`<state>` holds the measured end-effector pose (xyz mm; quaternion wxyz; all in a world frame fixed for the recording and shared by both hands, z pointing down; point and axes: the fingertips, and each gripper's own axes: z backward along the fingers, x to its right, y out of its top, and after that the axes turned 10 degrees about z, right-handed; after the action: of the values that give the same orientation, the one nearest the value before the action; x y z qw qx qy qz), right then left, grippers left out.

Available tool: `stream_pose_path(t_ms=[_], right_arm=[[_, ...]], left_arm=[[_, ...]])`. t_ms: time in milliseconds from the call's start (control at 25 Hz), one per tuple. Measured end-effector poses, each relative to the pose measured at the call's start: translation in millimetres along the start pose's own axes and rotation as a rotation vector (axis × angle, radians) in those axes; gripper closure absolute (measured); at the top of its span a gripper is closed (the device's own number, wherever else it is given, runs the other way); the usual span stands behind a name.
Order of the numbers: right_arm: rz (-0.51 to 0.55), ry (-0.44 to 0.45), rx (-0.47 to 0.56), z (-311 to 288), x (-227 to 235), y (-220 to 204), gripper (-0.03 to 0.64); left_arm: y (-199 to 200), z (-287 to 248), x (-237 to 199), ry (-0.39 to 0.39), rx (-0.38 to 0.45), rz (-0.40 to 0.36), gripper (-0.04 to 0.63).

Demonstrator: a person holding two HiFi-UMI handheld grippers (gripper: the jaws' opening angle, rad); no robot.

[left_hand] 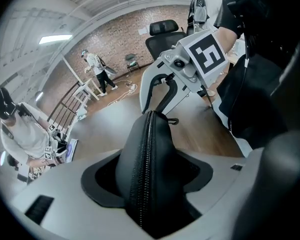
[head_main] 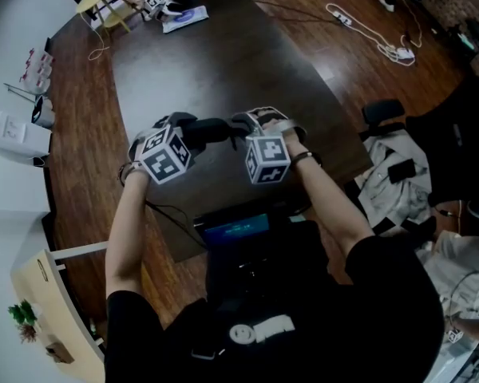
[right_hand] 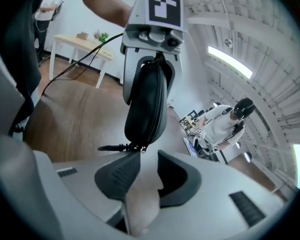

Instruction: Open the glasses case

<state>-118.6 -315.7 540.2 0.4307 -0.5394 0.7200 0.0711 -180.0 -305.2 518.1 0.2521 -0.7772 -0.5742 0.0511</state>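
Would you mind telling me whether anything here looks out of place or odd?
Nothing looks spilled or damaged. Only the zipper pull stands out: it juts sideways from the zipped glasses case, which is held in the left claw, and the open right claw has not gripped it.

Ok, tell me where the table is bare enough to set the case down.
The table is bare from the case out to the far corner, where a blue-white pad lies among clutter. The near edge is tight: a screen sits there.
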Motion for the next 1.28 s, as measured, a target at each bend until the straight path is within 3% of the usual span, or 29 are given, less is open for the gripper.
stream_pose_path(t_ms=[80,240,520,880,1120,1280], right_arm=[[0.048,-0.006,-0.013,-2.9,-1.5,-0.9,0.493],[0.105,0.014,0.02,-3.0,-10.9,3.4,0.572],[0.002,-0.083,0.036,0.4,10.3,-5.0,0.583],[-0.064,-0.086,0.034,-4.6,12.1,-11.0,0.583],[-0.183,-0.047,0.086,-9.1,10.5,-13.1,0.583],[-0.403,-0.073,0.203,-1.6,24.2,-9.7,0.583]], left_arm=[[1.6,-0.1,3.2,-0.002,-0.005,-0.018,0.316],[1.1,-2.8,8.3,-0.02,-0.01,-0.041,0.315],[7.9,1.5,-1.4,-0.044,0.105,0.099,0.318],[10.9,2.4,-2.5,-0.03,0.172,0.155,0.319],[21.2,5.8,-5.0,-0.073,0.277,0.264,0.319],[34.0,11.1,-7.7,-0.103,0.373,0.352,0.319]])
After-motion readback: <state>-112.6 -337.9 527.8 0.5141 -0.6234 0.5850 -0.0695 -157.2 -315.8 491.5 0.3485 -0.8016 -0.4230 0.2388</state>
